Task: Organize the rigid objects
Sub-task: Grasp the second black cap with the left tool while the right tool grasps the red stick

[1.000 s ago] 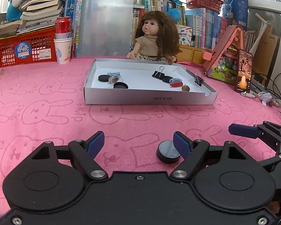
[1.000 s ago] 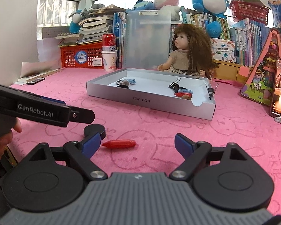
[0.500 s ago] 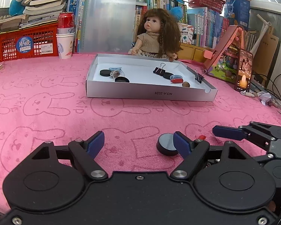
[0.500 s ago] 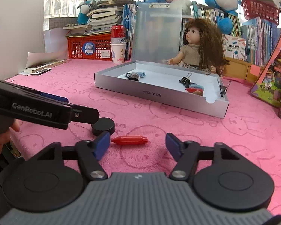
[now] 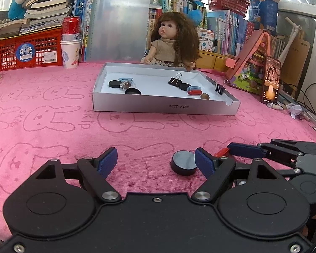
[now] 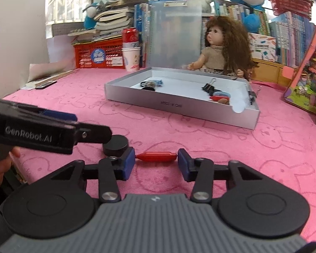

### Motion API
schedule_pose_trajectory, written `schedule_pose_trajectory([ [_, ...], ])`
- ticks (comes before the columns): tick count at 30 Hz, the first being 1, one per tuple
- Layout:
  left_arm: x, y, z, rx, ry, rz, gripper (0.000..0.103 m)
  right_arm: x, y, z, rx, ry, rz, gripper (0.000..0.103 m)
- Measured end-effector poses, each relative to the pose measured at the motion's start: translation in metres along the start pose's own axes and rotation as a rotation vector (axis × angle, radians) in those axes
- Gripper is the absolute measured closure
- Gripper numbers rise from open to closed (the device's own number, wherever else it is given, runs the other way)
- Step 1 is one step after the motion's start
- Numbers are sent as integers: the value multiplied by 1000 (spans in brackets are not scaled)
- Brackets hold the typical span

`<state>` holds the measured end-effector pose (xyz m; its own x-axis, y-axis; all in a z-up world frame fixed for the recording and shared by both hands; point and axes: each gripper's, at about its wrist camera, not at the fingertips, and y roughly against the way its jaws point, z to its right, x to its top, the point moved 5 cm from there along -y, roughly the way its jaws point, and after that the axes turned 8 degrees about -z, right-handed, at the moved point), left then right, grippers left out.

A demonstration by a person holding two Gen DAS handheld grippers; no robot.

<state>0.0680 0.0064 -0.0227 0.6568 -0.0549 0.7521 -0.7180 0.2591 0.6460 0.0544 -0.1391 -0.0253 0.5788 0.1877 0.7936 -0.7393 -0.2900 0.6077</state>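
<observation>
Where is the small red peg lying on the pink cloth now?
In the right wrist view, the red peg lies on the pink cloth between the right tool's fingers, beside the black disc.

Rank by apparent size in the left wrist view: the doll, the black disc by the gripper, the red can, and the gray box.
1. gray box
2. doll
3. and 4. red can and black disc look alike; the disc's nearness inflates it.

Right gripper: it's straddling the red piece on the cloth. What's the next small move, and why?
Probably close the right gripper on the red piece. It lies lengthwise between the two blue pads, its ends at or just short of them, flat on the pink cloth. Once it is held, lift it toward the grey tray.
</observation>
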Motion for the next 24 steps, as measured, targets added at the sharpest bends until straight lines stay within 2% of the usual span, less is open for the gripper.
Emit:
schedule_pose_trajectory([
  [10, -7, -6, 14, -6, -21, 3, 24, 3, 9, 19, -139, -69, 41, 53],
  [19, -9, -15, 21, 17, -19, 7, 27, -3, 10, 21, -184, -83, 36, 53],
  [24, -9, -19, 26, 47, -45, 12, 36, -6, 9, 21, -184, -93, 27, 53],
])
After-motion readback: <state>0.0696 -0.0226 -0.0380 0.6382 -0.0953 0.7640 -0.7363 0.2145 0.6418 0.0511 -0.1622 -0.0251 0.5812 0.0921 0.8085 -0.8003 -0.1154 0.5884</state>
